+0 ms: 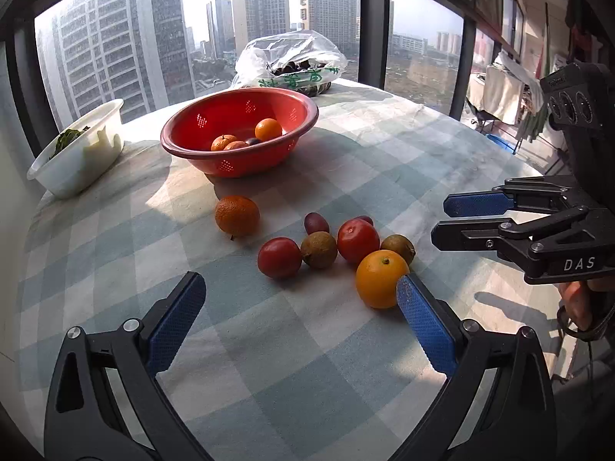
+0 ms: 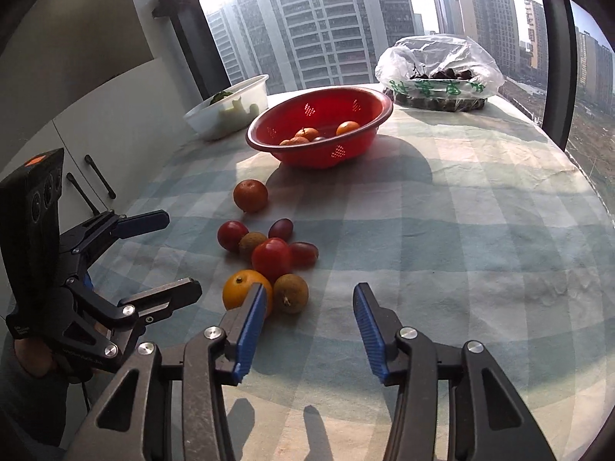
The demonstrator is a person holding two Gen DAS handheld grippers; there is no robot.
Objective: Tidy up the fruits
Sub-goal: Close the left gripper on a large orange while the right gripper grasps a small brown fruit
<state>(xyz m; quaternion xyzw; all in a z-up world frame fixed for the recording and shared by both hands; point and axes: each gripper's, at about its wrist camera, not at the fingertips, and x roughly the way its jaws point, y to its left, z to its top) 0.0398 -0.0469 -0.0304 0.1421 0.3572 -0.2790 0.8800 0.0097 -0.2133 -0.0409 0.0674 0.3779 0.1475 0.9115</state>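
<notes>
On checked cloth (image 1: 307,345): loose fruit (image 1: 319,249); both grippers empty.

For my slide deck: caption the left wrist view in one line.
Open left gripper over a checked tablecloth, facing loose fruit led by an orange, with a red colander of fruit behind.

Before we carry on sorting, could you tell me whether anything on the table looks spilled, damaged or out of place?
Nothing looks spilled or damaged. The only untidy part is the fruit still loose on the checked cloth: a mandarin, two tomatoes, an orange and some small fruits lie outside the red colander, which holds only a few pieces.
</notes>
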